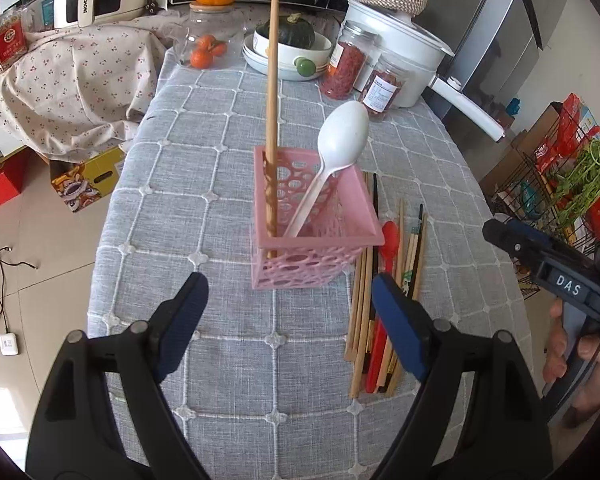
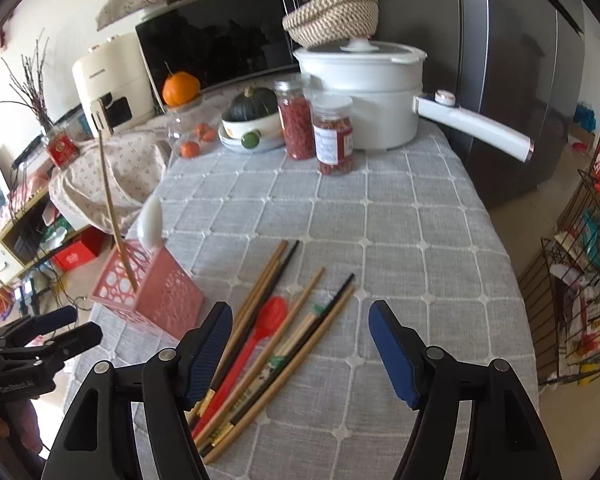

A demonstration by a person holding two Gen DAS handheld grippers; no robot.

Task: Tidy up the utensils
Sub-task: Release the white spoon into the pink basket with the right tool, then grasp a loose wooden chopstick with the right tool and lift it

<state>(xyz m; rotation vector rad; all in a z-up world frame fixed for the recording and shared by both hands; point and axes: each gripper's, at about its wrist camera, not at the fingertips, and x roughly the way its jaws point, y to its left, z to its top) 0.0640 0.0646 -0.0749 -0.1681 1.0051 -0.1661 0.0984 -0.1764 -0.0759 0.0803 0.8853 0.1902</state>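
Note:
A pink perforated holder (image 1: 320, 240) stands on the grey checked tablecloth, just beyond my left gripper (image 1: 288, 284), which is open and empty. A wooden chopstick (image 1: 274, 100) stands upright in it and a white spoon (image 1: 342, 136) leans out of it. To the holder's right lies a pile of chopsticks (image 1: 364, 296) with a red spoon (image 1: 390, 244) among them. In the right wrist view my right gripper (image 2: 302, 310) hangs open over that pile of chopsticks (image 2: 304, 300) and the red spoon (image 2: 274, 316), holding nothing. The holder (image 2: 168, 296) sits to its left.
At the table's far end stand two jars of red contents (image 2: 300, 128), a white pot (image 2: 360, 96) with a long handle, a bowl with a green squash (image 2: 252, 116) and a glass jar of oranges (image 1: 206, 50). A wire rack (image 2: 580, 260) stands right of the table.

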